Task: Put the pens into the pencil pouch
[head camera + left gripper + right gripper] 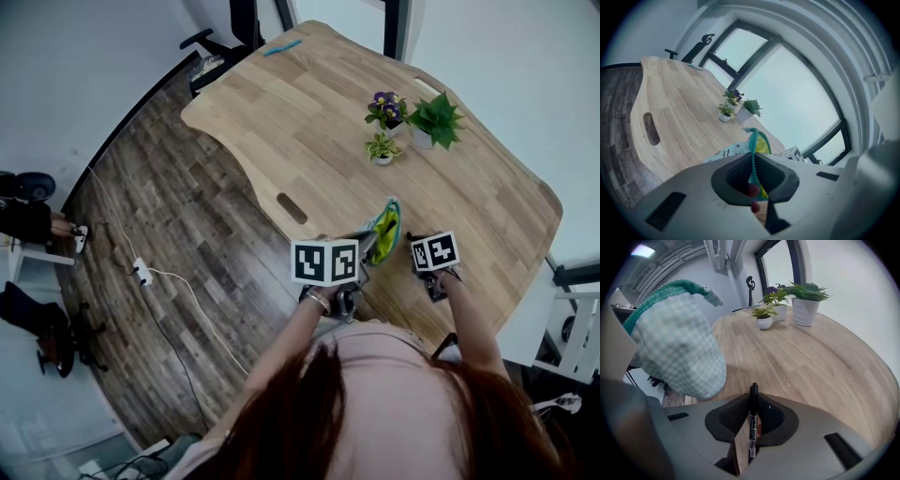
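Left gripper view is showing the left gripper [752, 177] with its jaws pinched nearly together on the zipper [752, 161] edge of the pencil pouch [759, 143], so it's gripping the pouch by its open rim. From the head view, the left hand [323, 302] is reaching forward from the body and angling the gripper a bit downward, holding the pouch up off the table [309, 122], over the near edge.

The pouch itself is hanging with its mouth gaping open. It's looking mint-and-white checked on the outside, with a teal zipper running around the opening and a yellow lining showing inside. There's some print on a pale panel, too small to read.

Moving right, the right hand [448, 281] is reaching out just beside the pouch and tipping the right gripper [753, 414] steeply down toward the wood. Its jaws are clamping a pen [753, 425], a slim black marker with a white label, lying along the jaws with its black end poking out past the pads. The pen is sitting just right of the pouch, not touching it.

Three little potted plants [412, 122] are sitting by the table's far right edge.
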